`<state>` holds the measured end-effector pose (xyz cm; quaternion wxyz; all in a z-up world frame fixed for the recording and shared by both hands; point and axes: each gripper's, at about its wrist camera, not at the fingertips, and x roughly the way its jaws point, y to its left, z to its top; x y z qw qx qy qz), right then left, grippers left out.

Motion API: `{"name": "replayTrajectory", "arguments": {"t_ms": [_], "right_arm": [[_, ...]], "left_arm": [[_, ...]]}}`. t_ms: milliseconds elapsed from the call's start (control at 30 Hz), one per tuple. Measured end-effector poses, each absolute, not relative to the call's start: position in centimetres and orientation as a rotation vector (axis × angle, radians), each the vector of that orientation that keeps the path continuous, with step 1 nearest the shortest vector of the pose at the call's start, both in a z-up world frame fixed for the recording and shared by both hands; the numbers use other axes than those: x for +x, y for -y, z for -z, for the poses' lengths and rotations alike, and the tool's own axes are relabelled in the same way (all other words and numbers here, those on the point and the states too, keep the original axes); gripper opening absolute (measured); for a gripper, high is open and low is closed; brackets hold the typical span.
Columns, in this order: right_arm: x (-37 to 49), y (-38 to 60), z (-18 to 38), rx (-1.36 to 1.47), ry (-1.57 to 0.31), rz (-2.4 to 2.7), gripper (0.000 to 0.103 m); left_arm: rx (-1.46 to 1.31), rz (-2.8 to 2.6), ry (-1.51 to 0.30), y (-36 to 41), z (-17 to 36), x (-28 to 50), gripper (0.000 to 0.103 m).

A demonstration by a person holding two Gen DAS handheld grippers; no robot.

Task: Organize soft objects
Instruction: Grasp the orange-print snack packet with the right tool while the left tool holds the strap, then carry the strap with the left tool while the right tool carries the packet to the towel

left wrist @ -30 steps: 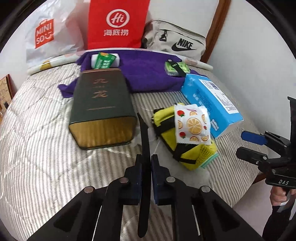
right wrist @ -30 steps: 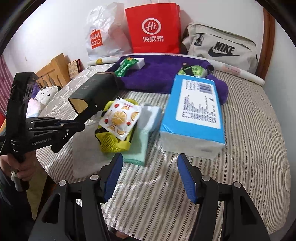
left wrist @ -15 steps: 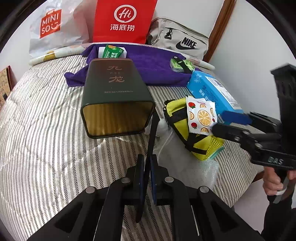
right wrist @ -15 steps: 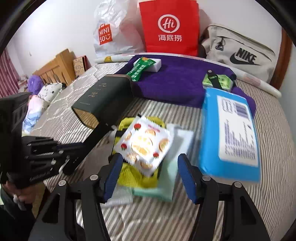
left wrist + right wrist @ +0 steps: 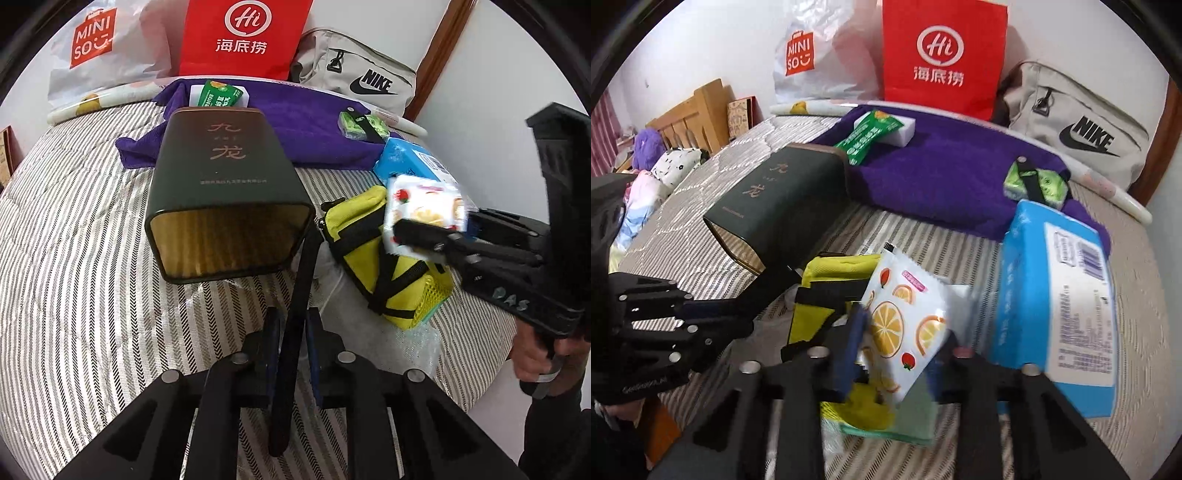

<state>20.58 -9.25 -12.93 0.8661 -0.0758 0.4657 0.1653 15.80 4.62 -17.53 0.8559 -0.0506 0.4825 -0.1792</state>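
Left wrist view: the left gripper (image 5: 291, 332) is clamped on a thin black flat strip (image 5: 295, 314) that rises toward the open gold-lined mouth of the dark green rectangular tin (image 5: 221, 184) lying on the striped mattress (image 5: 74, 258). Just right of the tin sits the yellow mesh pouch with black straps (image 5: 373, 258).

Right wrist view: the right gripper (image 5: 897, 350) has its fingers around the white orange-printed wet-wipe packet (image 5: 905, 325), which is blurred, so I cannot tell whether they grip it. The packet is right of the tin (image 5: 783, 195), over the pouch (image 5: 827, 291). A blue tissue pack (image 5: 1056, 295) lies further right.
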Motion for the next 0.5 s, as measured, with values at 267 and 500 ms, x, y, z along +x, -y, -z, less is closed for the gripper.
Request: {"name": "replayTrajectory", "arguments": {"t_ms": [267, 500], "right_arm": [[18.7, 11.0, 10.9, -0.086, -0.912, -0.396, 0.006], [16.6, 12.5, 10.7, -0.04, -0.895, -0.432, 0.004]], "left_arm": [[-0.142, 0.382, -0.989, -4.8, 17.1, 16.1, 0.014], [-0.158, 0.366, -0.991, -4.5, 17.6, 16.6, 0.007]]}}
